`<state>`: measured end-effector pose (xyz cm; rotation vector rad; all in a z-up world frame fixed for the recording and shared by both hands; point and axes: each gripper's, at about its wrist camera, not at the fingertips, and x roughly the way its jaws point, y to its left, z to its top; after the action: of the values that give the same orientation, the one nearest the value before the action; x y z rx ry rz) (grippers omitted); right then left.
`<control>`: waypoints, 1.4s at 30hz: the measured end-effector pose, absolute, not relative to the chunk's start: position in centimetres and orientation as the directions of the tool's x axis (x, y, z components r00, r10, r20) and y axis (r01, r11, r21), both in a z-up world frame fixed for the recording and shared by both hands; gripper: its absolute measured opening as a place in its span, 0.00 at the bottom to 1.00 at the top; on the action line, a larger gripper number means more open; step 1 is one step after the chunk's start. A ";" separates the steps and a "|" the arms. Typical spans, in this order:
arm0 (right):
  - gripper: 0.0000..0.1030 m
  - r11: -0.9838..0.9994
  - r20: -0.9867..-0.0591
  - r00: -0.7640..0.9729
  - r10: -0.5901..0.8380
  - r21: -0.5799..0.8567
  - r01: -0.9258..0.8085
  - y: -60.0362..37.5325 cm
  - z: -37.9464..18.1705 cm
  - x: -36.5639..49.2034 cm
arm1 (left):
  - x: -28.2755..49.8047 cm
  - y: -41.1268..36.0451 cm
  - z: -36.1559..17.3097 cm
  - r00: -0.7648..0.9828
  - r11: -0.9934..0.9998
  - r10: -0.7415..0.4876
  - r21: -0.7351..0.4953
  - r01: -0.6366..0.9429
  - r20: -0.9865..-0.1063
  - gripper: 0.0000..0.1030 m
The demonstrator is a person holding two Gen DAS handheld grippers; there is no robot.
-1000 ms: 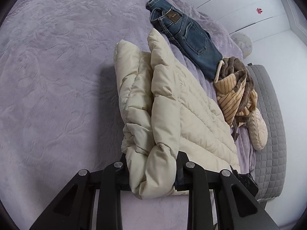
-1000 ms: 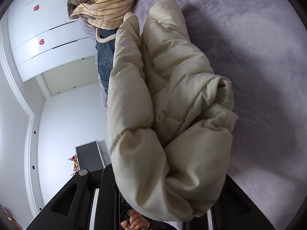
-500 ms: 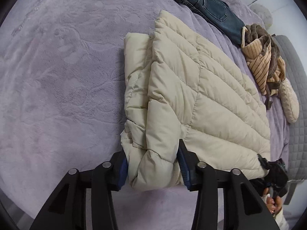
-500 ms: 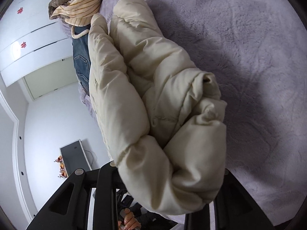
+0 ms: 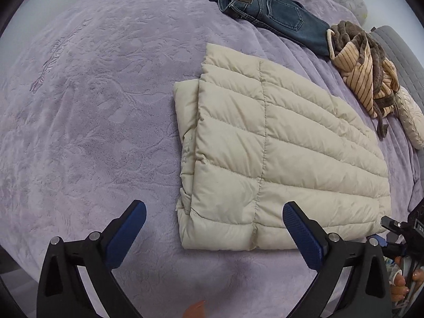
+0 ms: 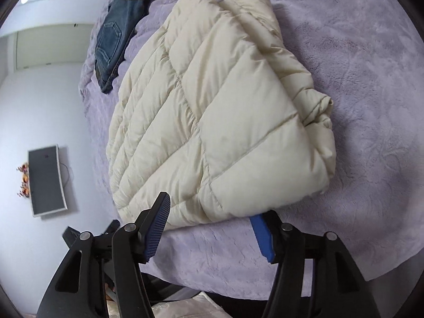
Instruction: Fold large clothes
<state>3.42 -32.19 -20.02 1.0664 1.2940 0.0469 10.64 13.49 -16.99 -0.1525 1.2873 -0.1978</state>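
A cream quilted puffer jacket (image 5: 278, 153) lies folded flat on the purple bedspread (image 5: 92, 106). It also shows in the right wrist view (image 6: 212, 122). My left gripper (image 5: 214, 228) is open and empty, just in front of the jacket's near edge. My right gripper (image 6: 212, 220) is open and empty at the jacket's near edge, its blue pads (image 6: 261, 234) apart on either side of that edge.
Folded blue jeans (image 5: 267, 13) lie at the far side of the bed, also in the right wrist view (image 6: 114, 37). A crumpled brown and striped garment (image 5: 365, 74) lies to the right of the jacket. A grey quilted headboard (image 5: 402, 55) is beyond it.
Both grippers have opened and let go of the jacket. The jacket has dropped flat onto the bed, and both grippers have pulled back from it.
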 end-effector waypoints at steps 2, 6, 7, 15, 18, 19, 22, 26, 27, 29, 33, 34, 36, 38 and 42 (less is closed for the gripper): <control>0.76 0.605 -0.765 0.312 0.563 0.639 0.474 -31.0 -19.2 3.5 | 10.9 13.3 -16.8 0.271 0.975 -0.221 -0.211 0.062 -0.937 1.00; 0.89 0.690 -0.781 0.251 0.572 0.623 0.368 -28.3 -17.6 2.9 | 11.5 13.0 -16.5 0.281 0.979 -0.206 -0.195 0.065 -0.937 1.00; 0.89 0.709 -0.785 0.239 0.572 0.620 0.337 -27.5 -17.2 3.2 | 11.7 12.9 -16.5 0.282 0.979 -0.204 -0.193 0.066 -0.937 1.00; 0.89 0.836 -0.845 0.182 0.503 0.529 0.146 -21.8 -14.5 3.7 | 13.1 13.1 -17.7 0.254 0.984 -0.176 -0.170 0.048 -0.951 1.00; 0.89 0.887 -0.891 0.151 0.429 0.447 0.116 -20.4 -14.2 4.5 | 13.5 13.2 -18.1 0.236 0.978 -0.207 -0.198 0.061 -0.950 1.00; 0.89 0.893 -0.896 0.157 0.416 0.435 0.116 -20.3 -13.9 4.7 | 13.5 13.3 -18.1 0.238 0.978 -0.210 -0.201 0.062 -0.948 1.00; 0.89 0.892 -0.894 0.194 0.403 0.431 0.135 -20.2 -13.3 5.3 | 13.9 13.5 -18.3 0.236 0.973 -0.230 -0.223 0.056 -0.944 1.00; 0.89 0.902 -0.902 0.243 0.357 0.400 0.162 -20.5 -12.5 5.9 | 14.5 14.1 -18.8 0.228 0.966 -0.257 -0.254 0.044 -0.939 1.00; 0.89 0.905 -0.905 0.250 0.344 0.391 0.170 -20.6 -12.4 6.2 | 14.7 14.3 -19.0 0.227 0.965 -0.263 -0.260 0.045 -0.938 1.00; 0.89 0.913 -0.913 0.263 0.311 0.364 0.186 -20.8 -12.3 6.9 | 15.1 14.7 -19.3 0.226 0.958 -0.285 -0.281 0.049 -0.932 1.00; 0.49 0.927 -0.924 0.279 0.260 0.319 0.195 -20.8 -12.5 8.6 | 16.1 16.3 -20.2 0.213 0.922 -0.383 -0.386 0.029 -0.899 1.00; 0.32 0.931 -0.928 0.275 0.251 0.309 0.193 -20.8 -12.7 9.0 | 16.5 16.7 -20.7 0.199 0.906 -0.417 -0.423 0.014 -0.887 1.00; 0.23 0.935 -0.930 0.270 0.248 0.303 0.186 -20.7 -13.4 10.0 | 17.1 17.6 -21.8 0.167 0.871 -0.481 -0.490 -0.021 -0.861 1.00; 0.23 0.938 -0.932 0.269 0.243 0.297 0.179 -20.5 -14.2 10.9 | 17.7 18.3 -23.0 0.143 0.834 -0.538 -0.549 -0.050 -0.831 1.00; 0.22 0.953 -0.945 0.241 0.220 0.261 0.153 -19.8 -16.4 12.4 | 19.0 18.5 -25.2 0.105 0.748 -0.650 -0.658 -0.087 -0.753 1.00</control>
<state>12.45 -19.82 -16.37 0.3276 1.3335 0.0469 19.04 18.49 -25.15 -0.6480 1.4269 -0.4609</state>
